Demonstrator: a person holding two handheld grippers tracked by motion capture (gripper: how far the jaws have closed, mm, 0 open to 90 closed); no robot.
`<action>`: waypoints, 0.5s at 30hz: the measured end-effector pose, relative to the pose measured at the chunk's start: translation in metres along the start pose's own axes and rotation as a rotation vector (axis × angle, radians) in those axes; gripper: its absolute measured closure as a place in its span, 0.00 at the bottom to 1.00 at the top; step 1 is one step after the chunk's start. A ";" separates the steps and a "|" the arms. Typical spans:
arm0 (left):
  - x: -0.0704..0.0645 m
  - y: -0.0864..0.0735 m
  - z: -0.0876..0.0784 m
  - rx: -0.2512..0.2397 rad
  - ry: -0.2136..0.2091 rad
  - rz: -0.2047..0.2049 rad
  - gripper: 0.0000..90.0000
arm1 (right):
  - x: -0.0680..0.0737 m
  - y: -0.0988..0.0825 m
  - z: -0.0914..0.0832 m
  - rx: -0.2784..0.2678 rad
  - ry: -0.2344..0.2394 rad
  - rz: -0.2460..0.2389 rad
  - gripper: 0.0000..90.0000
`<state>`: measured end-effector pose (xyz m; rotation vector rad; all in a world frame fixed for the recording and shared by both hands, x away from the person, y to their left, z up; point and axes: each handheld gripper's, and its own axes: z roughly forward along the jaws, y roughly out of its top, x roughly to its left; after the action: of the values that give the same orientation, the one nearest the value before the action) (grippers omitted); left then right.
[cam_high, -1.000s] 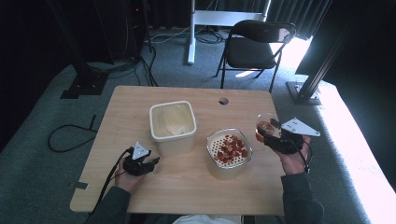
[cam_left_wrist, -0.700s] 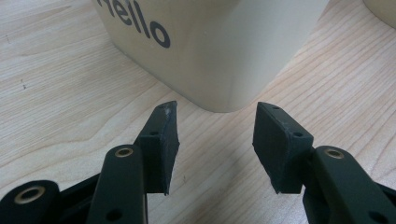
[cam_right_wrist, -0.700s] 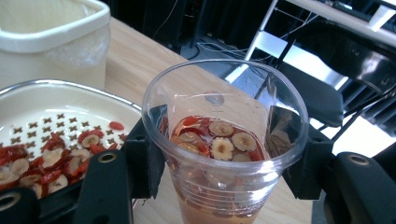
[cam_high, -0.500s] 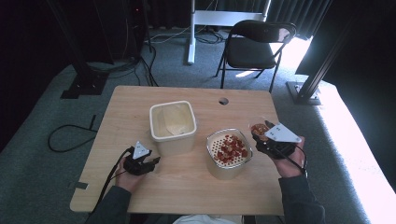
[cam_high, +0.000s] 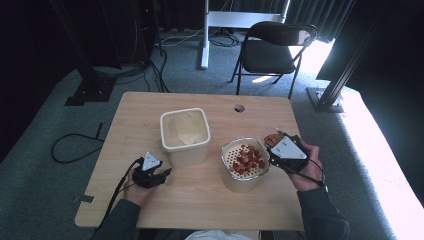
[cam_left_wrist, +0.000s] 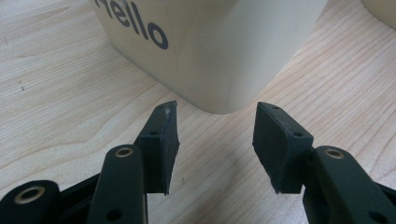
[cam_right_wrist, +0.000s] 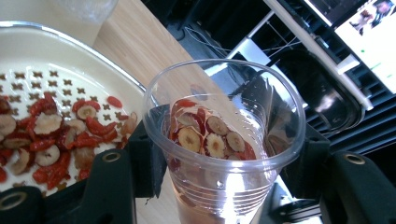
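Cup (cam_right_wrist: 224, 140) of clear, thin plastic, ribbed low on its wall, sits clamped between the jaws of the right hand-held gripper (cam_high: 280, 146), tipped toward a round bowl (cam_high: 227, 170). Inside the cup lie dried fruit slices (cam_right_wrist: 205, 133), pale at the centre with red skin, heaped against the wall nearest the bowl. The bowl has a cream perforated insert and carries a scatter of the same slices (cam_high: 247, 159); it stands on the wooden bench (cam_high: 200, 200) just beside the cup, right of a cream square container (cam_high: 184, 135) printed with dark lettering that reads "ello" in the left gripper view. The left hand-held gripper (cam_left_wrist: 215, 140) rests low by that container's near corner, jaws spread apart with nothing between them.
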<state>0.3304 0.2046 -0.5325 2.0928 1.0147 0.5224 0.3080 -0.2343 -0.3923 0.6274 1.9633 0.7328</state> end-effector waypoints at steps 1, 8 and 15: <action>0.000 0.000 0.000 -0.001 0.000 0.001 0.57 | 0.001 0.001 0.000 0.005 -0.007 -0.022 0.46; 0.000 0.000 0.000 -0.001 -0.001 0.001 0.57 | 0.011 0.011 0.000 0.040 -0.050 -0.174 0.47; 0.000 0.000 0.000 0.000 -0.001 0.001 0.57 | 0.018 0.016 0.003 0.072 -0.058 -0.288 0.47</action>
<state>0.3304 0.2041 -0.5329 2.0934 1.0125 0.5223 0.3051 -0.2098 -0.3925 0.3919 1.9791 0.4626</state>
